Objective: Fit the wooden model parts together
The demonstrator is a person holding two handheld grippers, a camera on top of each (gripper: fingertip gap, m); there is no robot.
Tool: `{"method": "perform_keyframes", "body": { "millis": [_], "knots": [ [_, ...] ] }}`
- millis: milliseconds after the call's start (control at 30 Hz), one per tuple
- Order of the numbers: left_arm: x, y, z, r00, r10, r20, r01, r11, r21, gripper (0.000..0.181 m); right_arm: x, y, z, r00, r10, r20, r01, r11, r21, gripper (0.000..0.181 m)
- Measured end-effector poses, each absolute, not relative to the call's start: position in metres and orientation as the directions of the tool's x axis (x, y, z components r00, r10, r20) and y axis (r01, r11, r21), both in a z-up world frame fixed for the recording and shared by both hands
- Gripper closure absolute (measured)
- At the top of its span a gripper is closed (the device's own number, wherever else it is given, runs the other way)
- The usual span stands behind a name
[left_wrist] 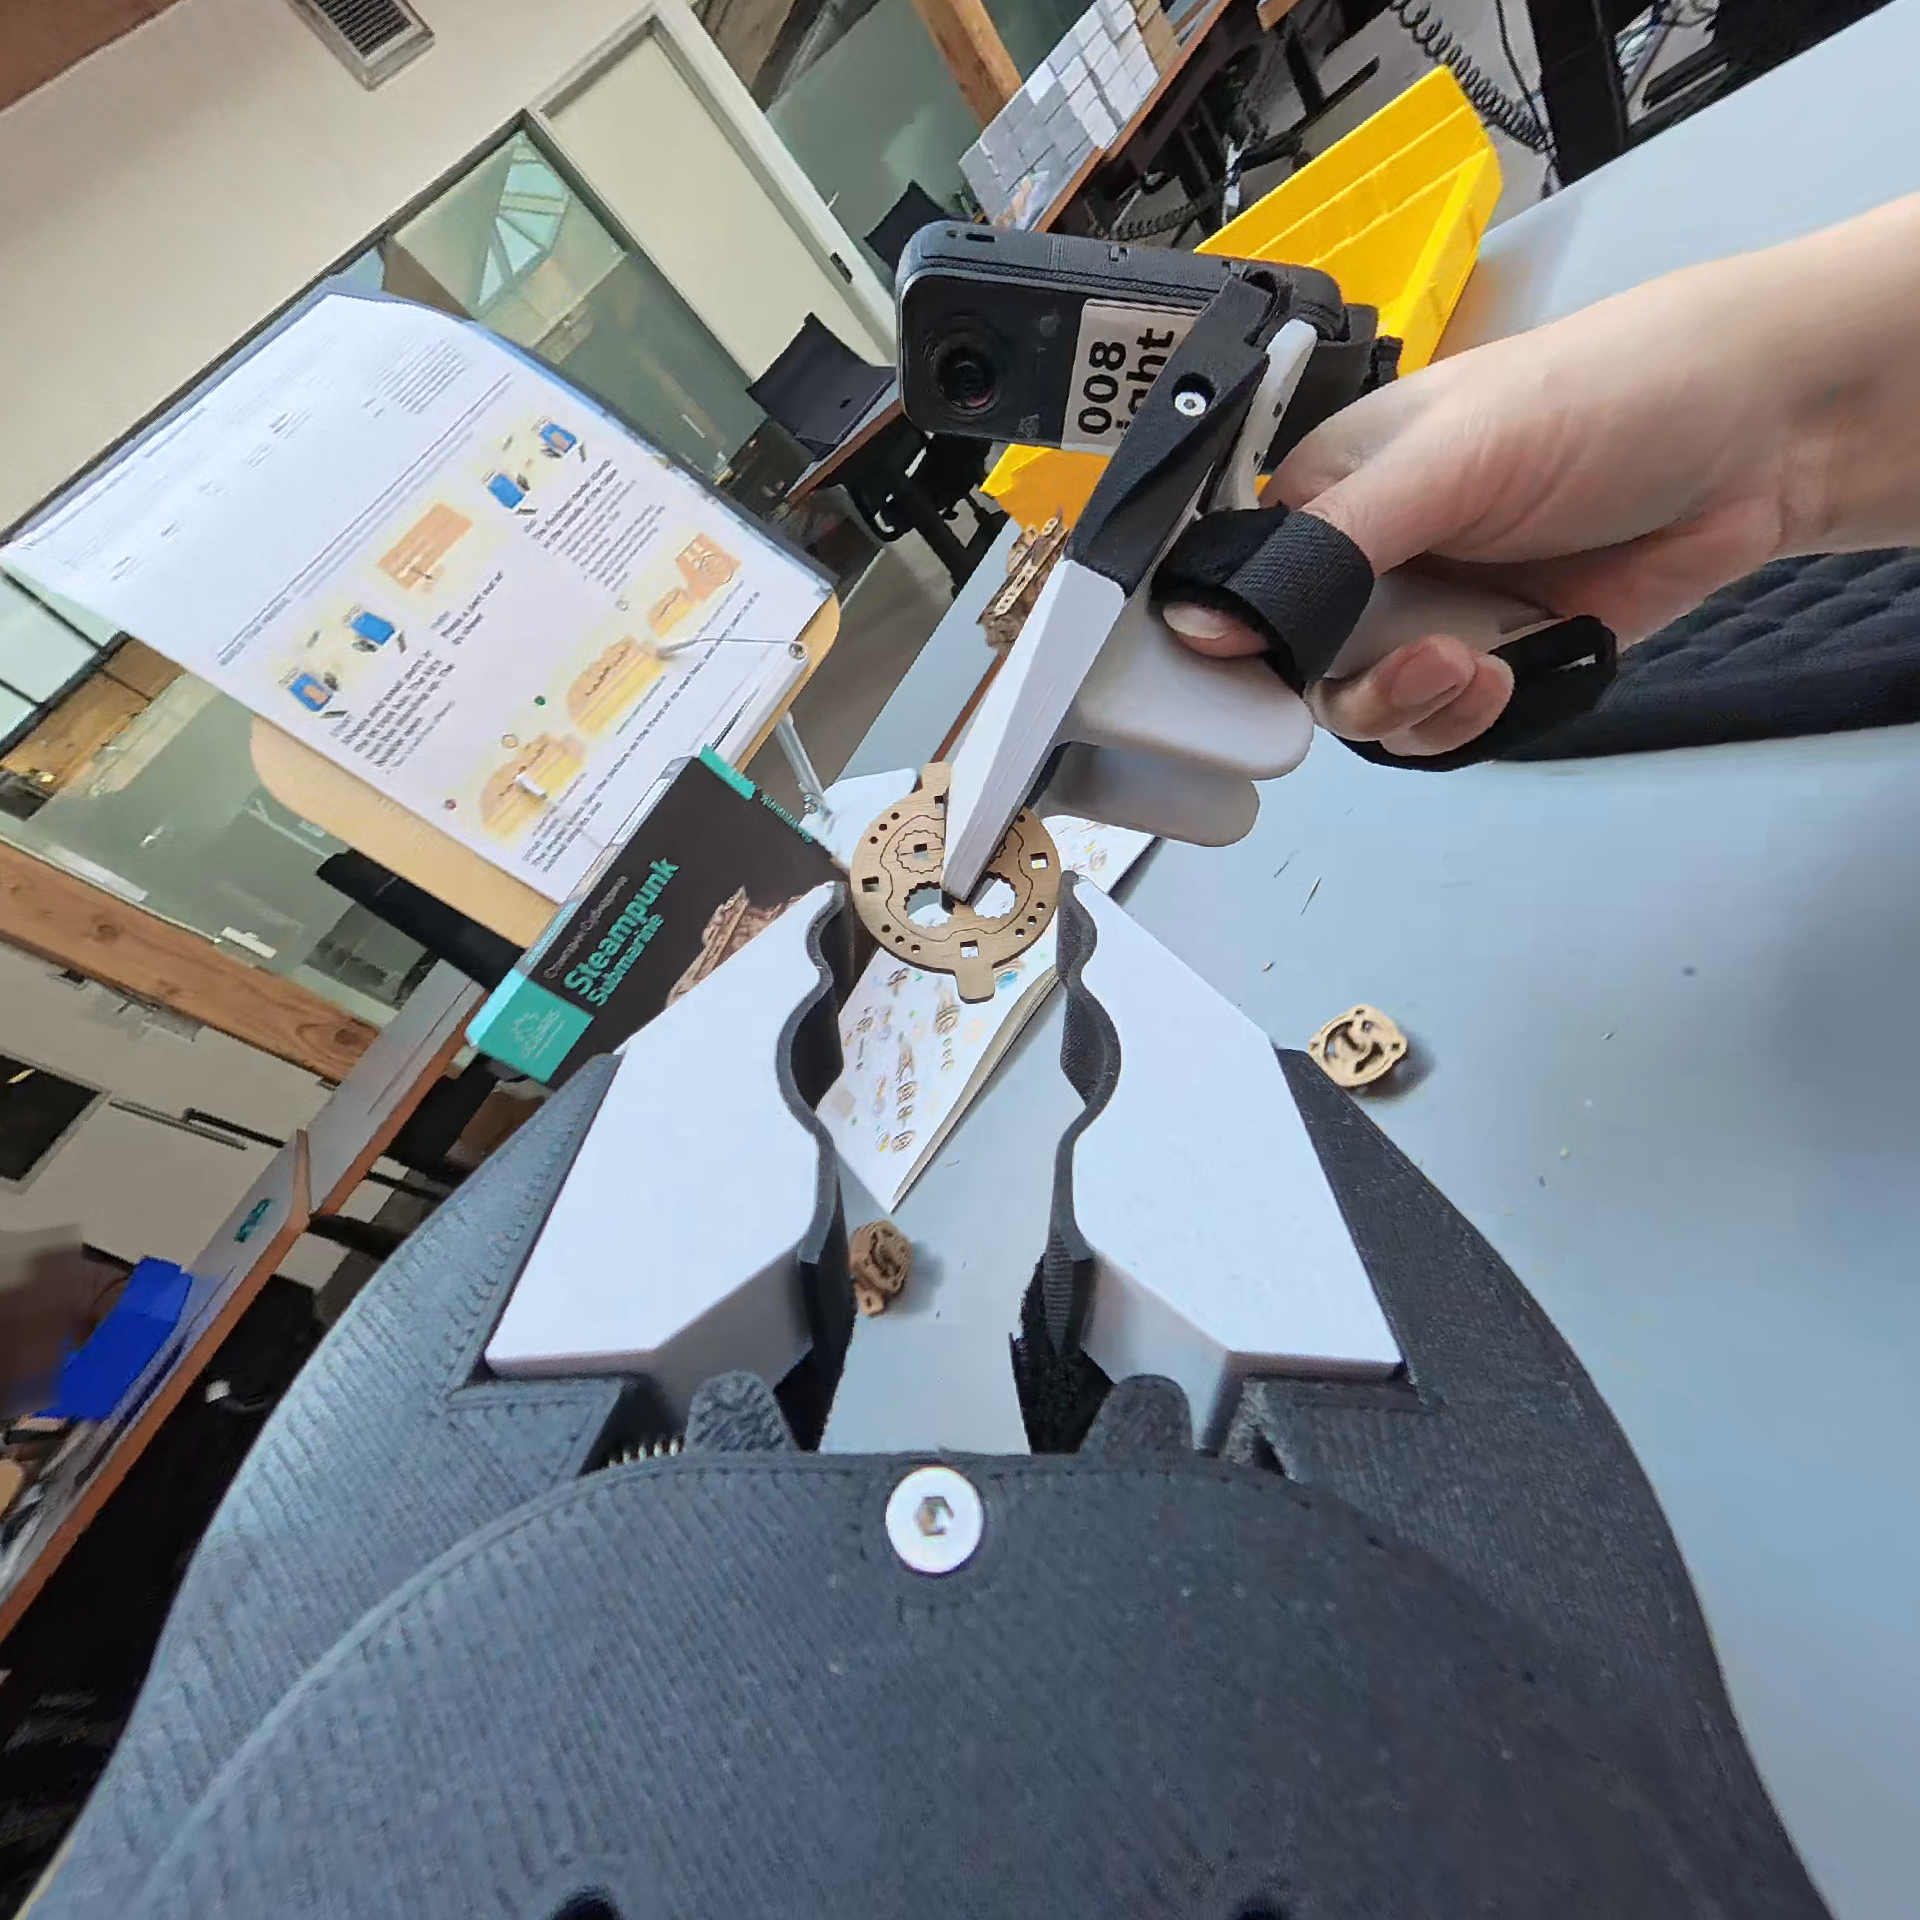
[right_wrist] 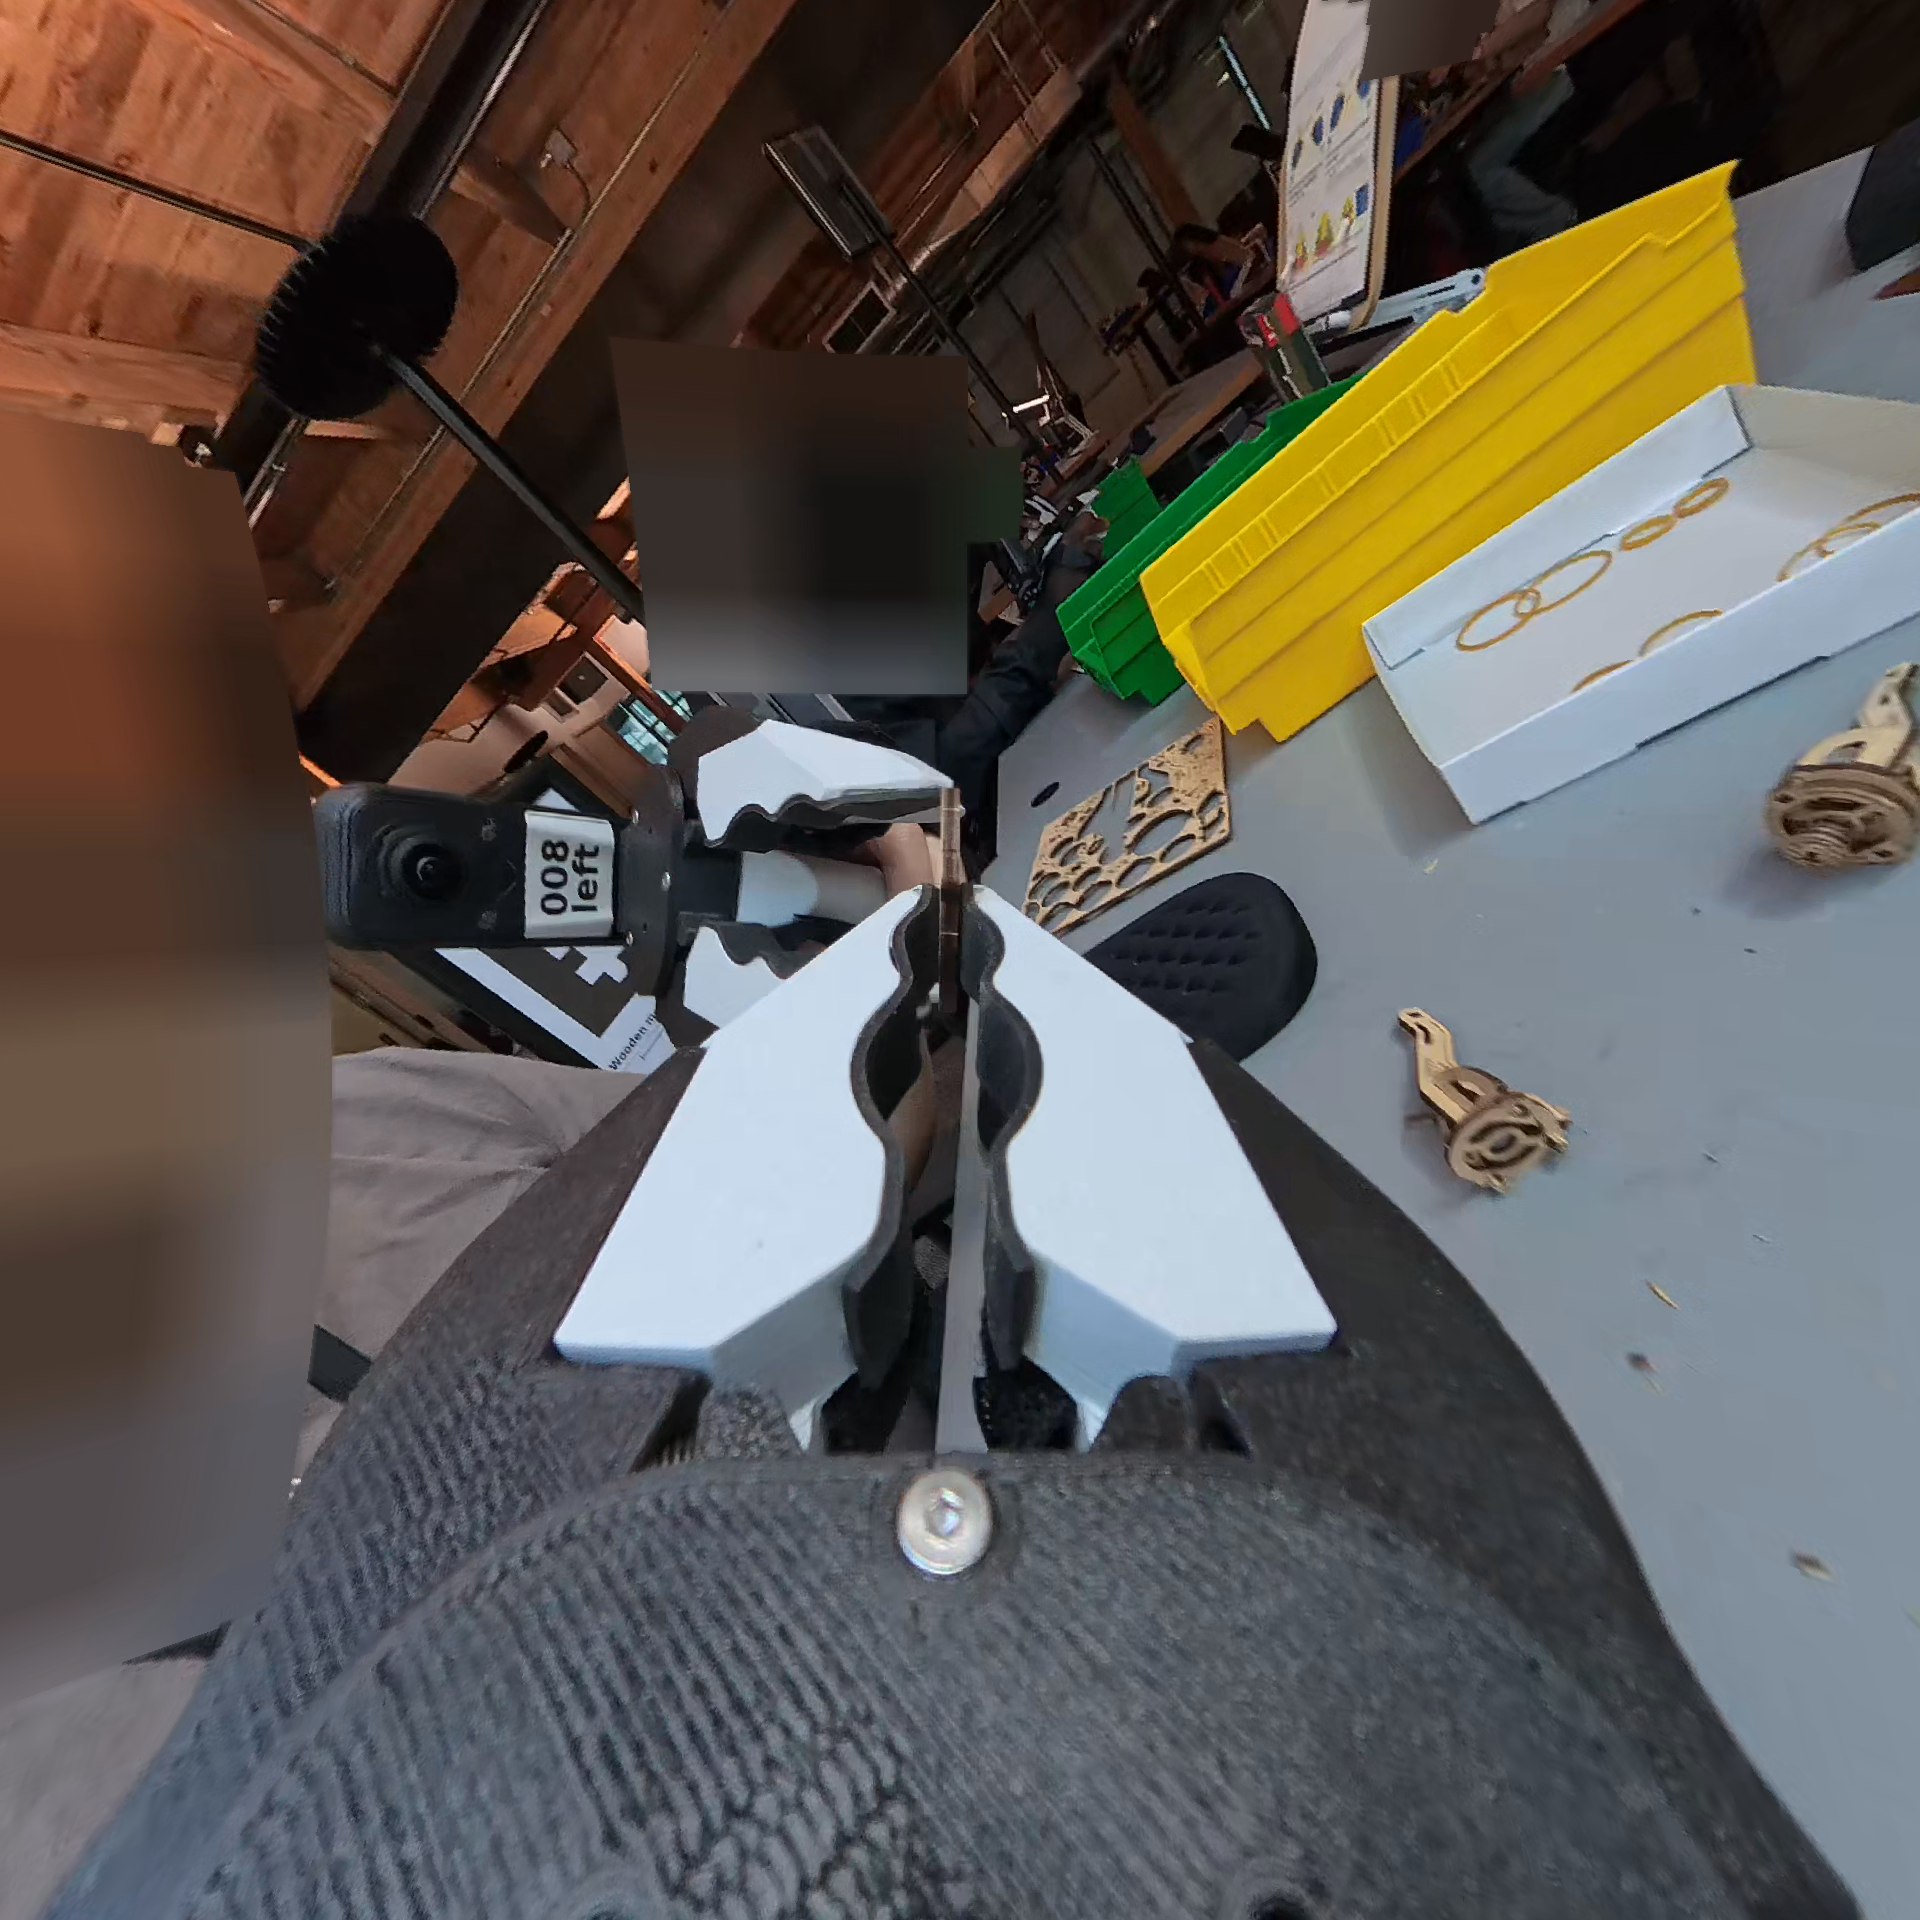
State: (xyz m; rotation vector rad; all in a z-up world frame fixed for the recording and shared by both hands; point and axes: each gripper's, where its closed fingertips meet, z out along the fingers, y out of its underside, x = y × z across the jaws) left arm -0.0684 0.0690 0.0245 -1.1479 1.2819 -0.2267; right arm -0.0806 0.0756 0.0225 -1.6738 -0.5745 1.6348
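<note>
My right gripper (right_wrist: 945,920) is shut on a thin round wooden disc (right_wrist: 948,831) with cut-outs, seen edge-on here. In the left wrist view the disc (left_wrist: 1023,920) faces me flat, pinched near its centre by the right gripper (left_wrist: 961,883), which a hand holds. My left gripper (left_wrist: 951,925) is open and empty, its fingertips on either side of the disc and just short of it. It shows in the right wrist view (right_wrist: 873,873) behind the disc. A small wooden part (left_wrist: 878,1262) lies on the grey table (left_wrist: 1558,1247) between the left fingers.
An open booklet (left_wrist: 925,1091), a black and teal box (left_wrist: 644,935) and an instruction sheet on a stand (left_wrist: 436,582) lie ahead. Another small part (left_wrist: 1356,1044) lies to the right. Yellow bin (right_wrist: 1455,468), green bin (right_wrist: 1132,592), white tray of rings (right_wrist: 1558,717), cut-out sheet (right_wrist: 1132,842), two sub-assemblies (right_wrist: 1486,1122) (right_wrist: 1844,805).
</note>
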Motion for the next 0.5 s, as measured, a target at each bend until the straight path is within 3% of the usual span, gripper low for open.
{"method": "perform_keyframes", "body": {
  "millis": [67, 167, 233, 333, 500],
  "knots": [
    [-0.053, 0.066, 0.026, 0.317, -0.782, -0.537, -0.366, 0.421, -0.83, 0.155, -0.055, 0.081, 0.012, 0.159, 0.755, -0.636, -0.098, -0.629, -0.771, 0.181],
    [-0.032, 0.079, 0.021, 0.239, -0.917, -0.32, -0.325, 0.235, -0.916, 0.151, -0.025, 0.082, 0.007, 0.138, 0.803, -0.579, 0.009, -0.586, -0.811, 0.181],
    [-0.018, 0.089, 0.011, 0.164, -0.967, -0.194, -0.345, 0.128, -0.93, 0.151, -0.012, 0.085, 0.002, 0.137, 0.836, -0.531, 0.071, -0.543, -0.837, 0.181],
    [0.002, 0.097, 0.0, 0.061, -0.998, -0.03, -0.33, 0.008, -0.944, 0.168, -0.002, 0.09, -0.011, 0.144, 0.854, -0.5, 0.123, -0.517, -0.847, 0.18],
    [0.018, 0.101, -0.03, -0.033, -0.991, 0.133, -0.372, -0.111, -0.922, 0.169, 0.007, 0.095, -0.04, 0.174, 0.847, -0.503, 0.164, -0.528, -0.833, 0.18]
  ]
}}
